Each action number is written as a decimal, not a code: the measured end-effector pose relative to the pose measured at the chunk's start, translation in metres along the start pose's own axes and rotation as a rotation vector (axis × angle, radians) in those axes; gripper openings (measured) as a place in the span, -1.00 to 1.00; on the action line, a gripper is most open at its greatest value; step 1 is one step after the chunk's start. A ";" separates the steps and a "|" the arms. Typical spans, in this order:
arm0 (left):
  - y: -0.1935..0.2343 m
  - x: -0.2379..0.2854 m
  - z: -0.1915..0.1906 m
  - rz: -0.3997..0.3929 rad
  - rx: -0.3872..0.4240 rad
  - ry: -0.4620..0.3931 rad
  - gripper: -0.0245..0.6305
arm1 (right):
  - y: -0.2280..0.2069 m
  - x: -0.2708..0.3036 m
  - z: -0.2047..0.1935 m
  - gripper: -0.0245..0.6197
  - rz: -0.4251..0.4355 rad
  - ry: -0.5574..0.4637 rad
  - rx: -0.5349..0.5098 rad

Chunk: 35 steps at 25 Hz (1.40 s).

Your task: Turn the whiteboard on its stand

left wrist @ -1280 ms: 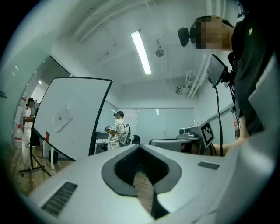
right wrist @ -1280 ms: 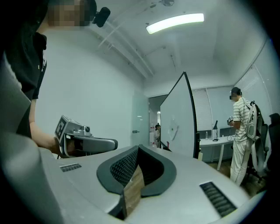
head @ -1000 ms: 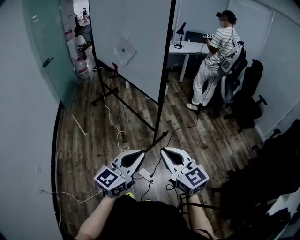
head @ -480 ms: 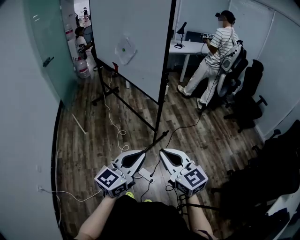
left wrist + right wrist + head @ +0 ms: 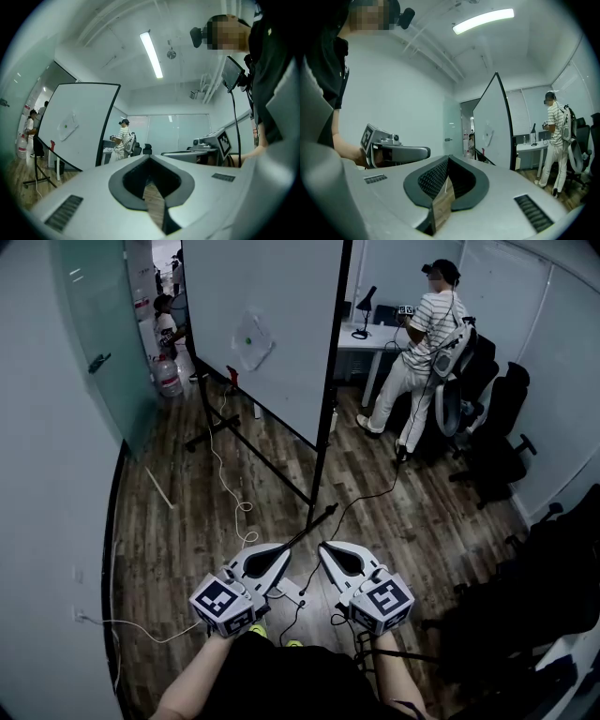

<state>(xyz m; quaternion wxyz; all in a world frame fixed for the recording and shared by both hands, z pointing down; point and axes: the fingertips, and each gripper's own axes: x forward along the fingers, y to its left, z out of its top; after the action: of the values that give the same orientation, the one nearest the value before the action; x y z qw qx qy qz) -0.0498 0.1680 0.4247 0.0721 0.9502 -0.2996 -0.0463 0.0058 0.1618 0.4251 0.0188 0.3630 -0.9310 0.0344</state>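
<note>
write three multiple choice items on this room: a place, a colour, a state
1. Where is the whiteboard?
A. ahead of both tongs, untouched
B. in the left tongs
C. lying flat
2. What colour is its frame?
A. red
B. black
C. yellow
3. How are the left tongs and right tongs?
A. wide open
B. shut on a cable
C. shut, empty
Answers: 1 A, it stands upright well beyond them; 2 B, the edge post is black; 3 C, both pairs of jaws meet on nothing.
</note>
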 end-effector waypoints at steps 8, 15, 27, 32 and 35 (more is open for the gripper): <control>-0.002 0.007 -0.001 0.010 0.005 0.001 -0.93 | -0.010 -0.005 -0.002 -0.82 -0.006 -0.002 0.000; -0.003 0.012 0.004 0.041 0.031 -0.003 -0.93 | -0.017 -0.009 0.006 -0.82 -0.004 -0.002 -0.034; 0.016 0.015 0.013 0.061 0.061 -0.010 -0.93 | -0.033 0.006 0.005 -0.82 -0.008 0.003 -0.052; 0.037 0.025 0.016 0.056 0.056 -0.015 -0.93 | -0.043 0.021 0.008 -0.83 -0.020 0.014 -0.040; 0.051 0.032 0.019 0.047 0.063 -0.019 -0.93 | -0.054 0.030 0.008 -0.82 -0.037 0.017 -0.042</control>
<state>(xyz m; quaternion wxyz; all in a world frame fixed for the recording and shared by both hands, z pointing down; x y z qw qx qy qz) -0.0548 0.1062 0.4134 0.0406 0.9442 -0.3238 -0.0440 0.0203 0.1010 0.4220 0.0349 0.3794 -0.9244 0.0174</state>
